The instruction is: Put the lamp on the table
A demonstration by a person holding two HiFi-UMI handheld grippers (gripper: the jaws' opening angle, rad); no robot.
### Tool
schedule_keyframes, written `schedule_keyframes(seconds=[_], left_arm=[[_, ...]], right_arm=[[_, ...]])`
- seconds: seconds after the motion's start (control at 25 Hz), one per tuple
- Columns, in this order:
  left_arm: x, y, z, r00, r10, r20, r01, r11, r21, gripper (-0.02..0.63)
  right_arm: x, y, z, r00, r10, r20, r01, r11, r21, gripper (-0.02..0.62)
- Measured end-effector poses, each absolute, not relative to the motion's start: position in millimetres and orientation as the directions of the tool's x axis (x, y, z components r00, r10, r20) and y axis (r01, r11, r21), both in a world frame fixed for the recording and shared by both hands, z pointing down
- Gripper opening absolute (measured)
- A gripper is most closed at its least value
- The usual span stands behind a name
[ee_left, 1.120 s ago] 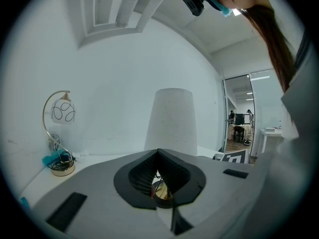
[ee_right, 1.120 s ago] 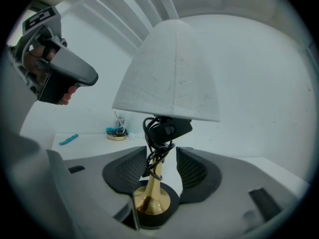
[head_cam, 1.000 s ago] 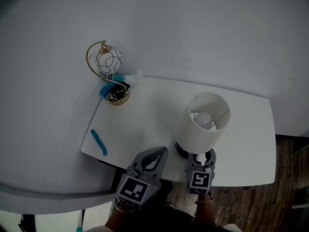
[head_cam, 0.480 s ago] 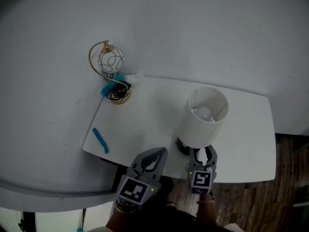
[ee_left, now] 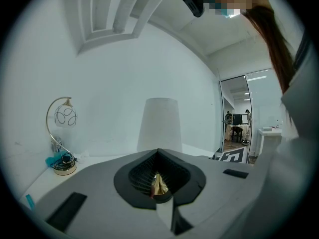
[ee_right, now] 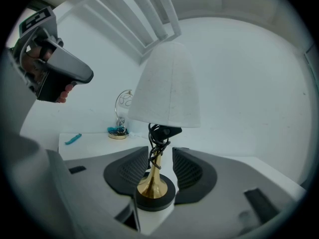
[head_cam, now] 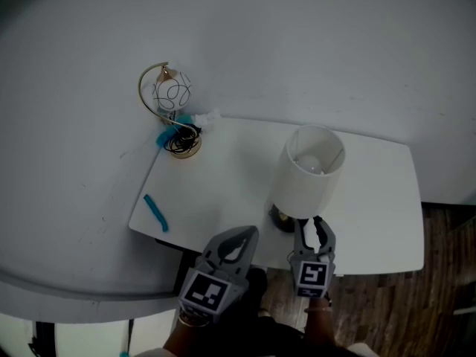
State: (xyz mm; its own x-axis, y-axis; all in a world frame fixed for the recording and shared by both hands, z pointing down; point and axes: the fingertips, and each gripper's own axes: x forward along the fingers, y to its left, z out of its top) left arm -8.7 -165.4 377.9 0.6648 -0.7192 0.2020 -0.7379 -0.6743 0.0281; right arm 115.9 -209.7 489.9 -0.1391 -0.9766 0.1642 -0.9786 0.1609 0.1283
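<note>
Well, the lamp (head_cam: 306,175) is standing up straight on the white tabletop (head_cam: 223,192), close to the front edge on my side. My right gripper (head_cam: 312,230) is spread open. Its jaws have just been closing a little, and the thin gold stem (ee_right: 156,166) is between them, but the pads do not press on it yet. My left gripper (head_cam: 236,238) is pressed together and holds nothing; it hangs just off the front edge. I think the lamp is not heavy, but the big white shade (ee_right: 167,88) sits up high, so it could tip over easily. The shade looks soft and would dent, and the bulb inside could break, so I would never squeeze there. The stem looks hard and strong. That is the best place to hold, low down near the round black base (ee_right: 155,195). It looks shiny, so it may slip or spin between the pads. A black cord (ee_right: 157,136) is wound round the top of the stem, and I would stay below it.
</note>
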Motion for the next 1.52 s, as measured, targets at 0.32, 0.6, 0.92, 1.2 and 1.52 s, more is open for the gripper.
schedule_keyframes(seconds=[0.32, 0.6, 0.92, 1.2, 1.52], left_arm=[[-11.2, -152.2, 371.8, 0.671, -0.717, 0.189, -0.731, -0.682, 0.013, -0.006], [-11.0, -139.1, 370.5, 0.684, -0.708, 0.178, -0.721, -0.693, 0.016, -0.006], [-5.5, -123.1, 364.1, 0.699, -0.697, 0.160, -0.707, -0.707, 0.015, -0.006], [-0.3, -108.0, 358.1, 0.709, -0.690, 0.145, -0.699, -0.715, 0.009, -0.006], [4.0, -88.1, 355.9, 0.717, -0.683, 0.137, -0.691, -0.723, 0.010, -0.006]], right_arm=[[111.4, -197.8, 481.3, -0.141, -0.979, 0.149, -0.980, 0.159, 0.122, 0.135], [111.0, -183.5, 475.1, -0.129, -0.982, 0.141, -0.980, 0.148, 0.134, 0.107], [110.4, -165.1, 460.5, -0.133, -0.983, 0.124, -0.981, 0.148, 0.123, 0.103], [110.5, -146.0, 448.9, -0.142, -0.982, 0.121, -0.981, 0.156, 0.116, 0.093], [116.3, -124.2, 442.1, -0.139, -0.986, 0.090, -0.984, 0.148, 0.101, 0.060]])
